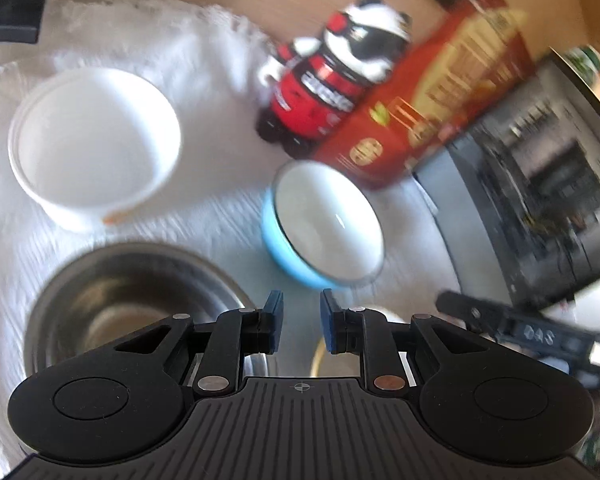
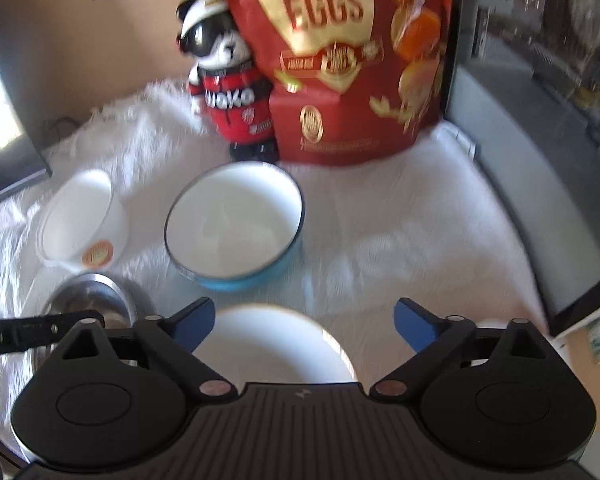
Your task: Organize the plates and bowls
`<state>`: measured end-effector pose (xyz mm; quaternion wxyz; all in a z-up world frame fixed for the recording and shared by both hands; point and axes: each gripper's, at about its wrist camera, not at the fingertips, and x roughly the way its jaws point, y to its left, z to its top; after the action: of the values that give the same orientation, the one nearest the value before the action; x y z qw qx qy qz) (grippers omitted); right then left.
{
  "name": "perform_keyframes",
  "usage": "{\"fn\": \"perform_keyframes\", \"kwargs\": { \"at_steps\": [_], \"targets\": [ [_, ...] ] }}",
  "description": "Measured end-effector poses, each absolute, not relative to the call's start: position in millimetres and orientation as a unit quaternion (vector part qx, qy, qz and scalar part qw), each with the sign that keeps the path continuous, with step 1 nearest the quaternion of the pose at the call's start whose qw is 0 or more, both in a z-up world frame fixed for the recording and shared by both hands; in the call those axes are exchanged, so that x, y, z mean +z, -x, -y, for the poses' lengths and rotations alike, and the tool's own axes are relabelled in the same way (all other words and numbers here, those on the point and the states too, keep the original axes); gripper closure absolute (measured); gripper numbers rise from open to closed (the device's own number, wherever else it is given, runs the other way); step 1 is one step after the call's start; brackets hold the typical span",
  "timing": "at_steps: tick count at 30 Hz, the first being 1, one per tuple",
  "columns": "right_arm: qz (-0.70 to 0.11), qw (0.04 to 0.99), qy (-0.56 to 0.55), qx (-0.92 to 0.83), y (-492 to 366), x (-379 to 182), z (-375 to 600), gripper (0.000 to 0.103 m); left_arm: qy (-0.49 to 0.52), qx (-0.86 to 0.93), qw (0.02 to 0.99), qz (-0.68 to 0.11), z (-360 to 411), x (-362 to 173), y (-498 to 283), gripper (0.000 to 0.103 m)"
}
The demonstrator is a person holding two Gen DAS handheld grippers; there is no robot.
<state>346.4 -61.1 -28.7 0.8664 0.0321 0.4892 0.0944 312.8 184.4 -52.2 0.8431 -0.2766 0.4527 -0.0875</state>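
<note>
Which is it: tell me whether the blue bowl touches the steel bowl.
Apart. The right wrist view shows white cloth between the blue bowl and the steel bowl.

A white plastic bowl [image 1: 94, 142] sits upright on the cloth; near it a blue enamel bowl [image 2: 236, 226] with white inside stands upright; a steel bowl [image 1: 136, 300] lies nearer; a white plate [image 2: 276, 346] lies flat.

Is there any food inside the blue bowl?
No, the blue bowl shows only its bare white inside in the right wrist view.
</note>
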Motion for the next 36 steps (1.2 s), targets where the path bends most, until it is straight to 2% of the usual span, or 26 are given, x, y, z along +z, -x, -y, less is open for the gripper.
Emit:
{"fn": "perform_keyframes", "kwargs": {
  "at_steps": [7, 16, 23, 24, 36],
  "targets": [
    [-0.521, 0.845, -0.06, 0.105, -405.3, -57.5, 62.5, 0.003, 0.235, -0.062, 0.852, -0.464, -174.4, -53.3, -372.6, 0.081],
    [-0.582, 0.795, -0.098, 0.139, -465.1, -120.1, 47.7, 0.003, 0.209, -0.015, 0.829, -0.518, -156.6, -97.3, -433.6, 0.08],
    [-0.625, 0.758, -0.112, 0.148, -482.5, -152.7, 48.3, 0.003, 0.223, -0.006, 0.815, -0.535, -161.0, -118.4, -443.7, 0.08],
    [-0.629, 0.754, -0.115, 0.152, -484.7, -155.1, 47.8, 0.0, 0.228, -0.006, 0.813, -0.535, -161.9, -119.3, -443.7, 0.08],
    [-0.649, 0.742, -0.057, 0.155, -487.8, -157.4, 30.3, 0.0, 0.241, -0.004, 0.809, -0.537, -164.3, -115.2, -441.1, 0.08]
  ]
}}
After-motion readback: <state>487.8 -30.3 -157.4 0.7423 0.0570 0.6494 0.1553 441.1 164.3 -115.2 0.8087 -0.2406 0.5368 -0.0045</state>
